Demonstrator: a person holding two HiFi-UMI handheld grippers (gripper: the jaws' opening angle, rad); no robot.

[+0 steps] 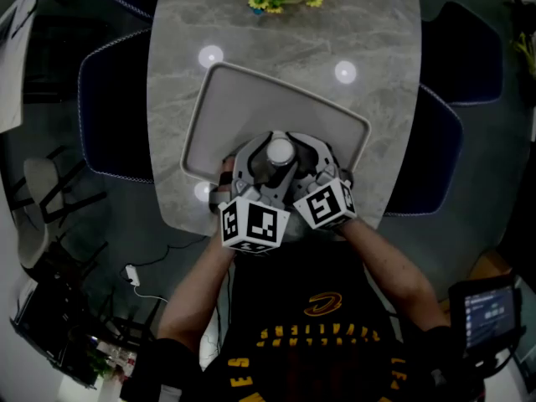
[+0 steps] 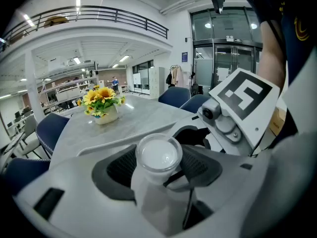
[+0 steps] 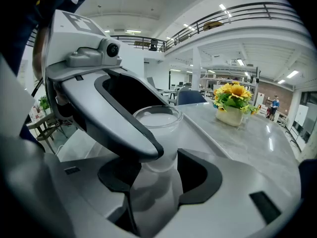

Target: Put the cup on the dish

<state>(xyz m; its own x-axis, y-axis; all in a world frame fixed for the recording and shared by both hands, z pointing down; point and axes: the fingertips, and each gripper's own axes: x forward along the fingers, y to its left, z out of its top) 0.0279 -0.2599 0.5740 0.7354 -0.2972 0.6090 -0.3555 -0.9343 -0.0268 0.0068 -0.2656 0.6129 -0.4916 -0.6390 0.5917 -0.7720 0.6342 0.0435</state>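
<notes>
Both grippers at the near edge of the dish, seen from above and along each pair of jaws. My left gripper (image 2: 158, 171) has its jaws clenched on the cup (image 2: 158, 155), whose frosted body stands upright between the two dark pads with its rim just above them. My right gripper (image 3: 158, 176) grasps the same cup (image 3: 158, 124) from the opposite side, so that one jaw of the left gripper crosses in front of the right one's view.

In the head view the two grippers meet tip to tip, left (image 1: 255, 170) and right (image 1: 306, 166), with the cup (image 1: 280, 152) enclosed between them. The dish (image 1: 276, 99), a shallow grey tray, lies directly beneath and beyond the jaws on the marble tabletop (image 1: 385, 32). A pot of sunflowers (image 2: 103, 102) stands well beyond the jaws, past the far rim of the dish.

Progress, as I judge it: the cup is grasped and already over the near part of the dish. No view shows its base, so I cannot tell whether it rests on the dish. What is left is to settle it, open both pairs of jaws and draw back.
</notes>
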